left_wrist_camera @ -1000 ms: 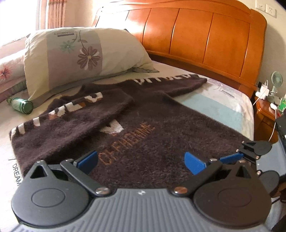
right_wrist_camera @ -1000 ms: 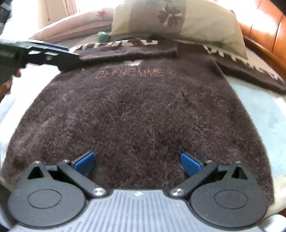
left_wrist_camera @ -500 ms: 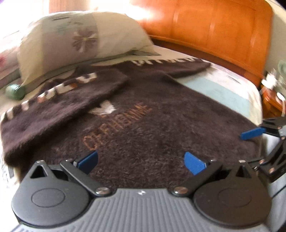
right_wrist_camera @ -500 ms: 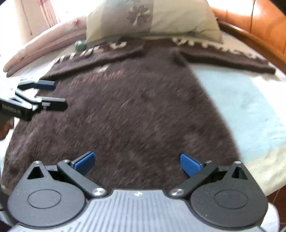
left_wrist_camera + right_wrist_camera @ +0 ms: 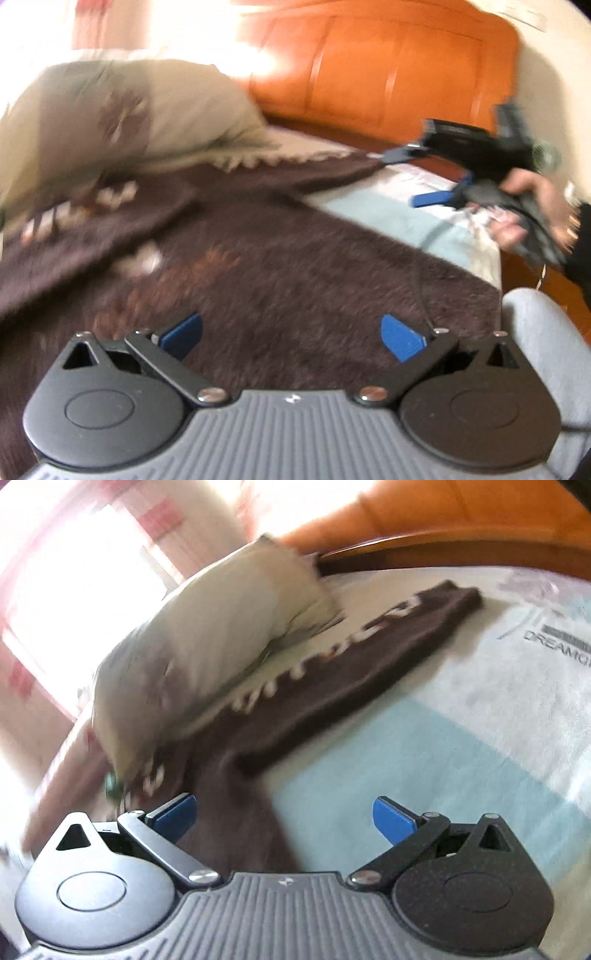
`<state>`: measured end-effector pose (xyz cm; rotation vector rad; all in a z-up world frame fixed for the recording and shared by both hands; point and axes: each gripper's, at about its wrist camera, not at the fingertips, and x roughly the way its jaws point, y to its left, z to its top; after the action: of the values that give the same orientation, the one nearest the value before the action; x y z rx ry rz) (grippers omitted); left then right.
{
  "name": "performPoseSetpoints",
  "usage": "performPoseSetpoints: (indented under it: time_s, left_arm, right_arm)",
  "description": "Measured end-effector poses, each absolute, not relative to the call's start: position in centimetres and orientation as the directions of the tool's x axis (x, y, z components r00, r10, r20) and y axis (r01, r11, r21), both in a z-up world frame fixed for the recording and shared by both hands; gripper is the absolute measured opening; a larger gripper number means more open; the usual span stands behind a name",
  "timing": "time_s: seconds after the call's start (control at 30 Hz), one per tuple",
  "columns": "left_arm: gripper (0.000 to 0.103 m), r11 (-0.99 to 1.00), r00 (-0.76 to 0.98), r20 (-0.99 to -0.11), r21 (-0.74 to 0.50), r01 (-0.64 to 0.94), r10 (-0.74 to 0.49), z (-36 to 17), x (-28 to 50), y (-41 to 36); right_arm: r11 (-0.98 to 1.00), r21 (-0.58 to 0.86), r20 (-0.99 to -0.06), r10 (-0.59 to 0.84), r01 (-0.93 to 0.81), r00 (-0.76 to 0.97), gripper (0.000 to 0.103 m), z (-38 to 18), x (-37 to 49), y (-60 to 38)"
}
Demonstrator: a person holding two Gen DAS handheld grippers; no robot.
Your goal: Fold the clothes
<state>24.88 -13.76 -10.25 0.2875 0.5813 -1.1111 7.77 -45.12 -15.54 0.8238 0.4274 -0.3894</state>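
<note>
A fuzzy dark brown sweater point(image 5: 280, 266) lies flat on the bed, one sleeve folded across its chest at the left. Its other sleeve point(image 5: 351, 664) stretches out over the sheet toward the headboard. My left gripper point(image 5: 291, 334) hovers open above the sweater's lower body with nothing between its blue pads. My right gripper point(image 5: 284, 812) is open too, over the sweater's side edge and the sheet, facing the outstretched sleeve. In the left wrist view the right gripper point(image 5: 417, 177) hangs in a hand point(image 5: 532, 206) near that sleeve's cuff. Both views are motion-blurred.
A flowered pillow point(image 5: 122, 122) lies at the head of the bed, partly over the sweater's top. An orange wooden headboard point(image 5: 388, 74) stands behind. The pale blue and white sheet point(image 5: 461, 746) is bare at the right. A grey-trousered knee point(image 5: 543, 339) is at the bed's edge.
My right gripper has swung from the sweater's hem up and right toward the outstretched sleeve. The left gripper shifted slightly over the sweater's body. Both stayed open.
</note>
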Motion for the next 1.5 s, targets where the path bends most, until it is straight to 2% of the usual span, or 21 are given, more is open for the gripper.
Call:
performPoseSetpoints:
  time_s: [0.1, 0.2, 0.43, 0.77, 1.2, 1.37, 1.5]
  left_arm:
    - [0.102, 0.387, 0.341, -0.536, 0.028, 0.922, -0.772, -9.4, 23.9, -13.8]
    - [0.102, 0.385, 0.339, -0.527, 0.025, 0.923, -0.779, -9.0, 24.2, -13.2]
    - [0.102, 0.439, 0.361, -0.577, 0.006, 0.899, -0.733, -10.5, 26.4, -13.0]
    - [0.102, 0.447, 0.341, -0.630, -0.012, 0.894, -0.698, -12.8, 27.4, -13.8]
    - [0.102, 0.451, 0.333, -0.651, -0.017, 0.892, -0.682, -13.5, 27.6, -14.0]
    - [0.102, 0.448, 0.330, -0.654, -0.015, 0.894, -0.681, -13.7, 27.7, -14.0]
    - [0.102, 0.453, 0.321, -0.655, -0.036, 0.891, -0.684, -14.0, 28.1, -13.9]
  right_arm:
    - [0.553, 0.673, -0.487, -0.168, 0.491, 0.857, 0.103, -16.8, 8.2, -48.1]
    - [0.538, 0.675, -0.484, -0.195, 0.505, 0.853, 0.103, -17.8, 9.1, -50.4]
    - [0.489, 0.707, -0.446, -0.252, 0.511, 0.859, 0.103, -20.4, 11.1, -55.6]
    - [0.488, 0.716, -0.422, -0.269, 0.500, 0.866, 0.103, -20.7, 14.6, -59.4]
    - [0.544, 0.666, -0.385, -0.337, 0.511, 0.859, 0.103, -21.1, 18.7, -62.4]
    - [0.486, 0.738, -0.331, -0.343, 0.468, 0.879, 0.103, -21.4, 18.3, -62.1]
    - [0.522, 0.727, -0.320, -0.319, 0.447, 0.892, 0.103, -21.7, 18.3, -61.9]
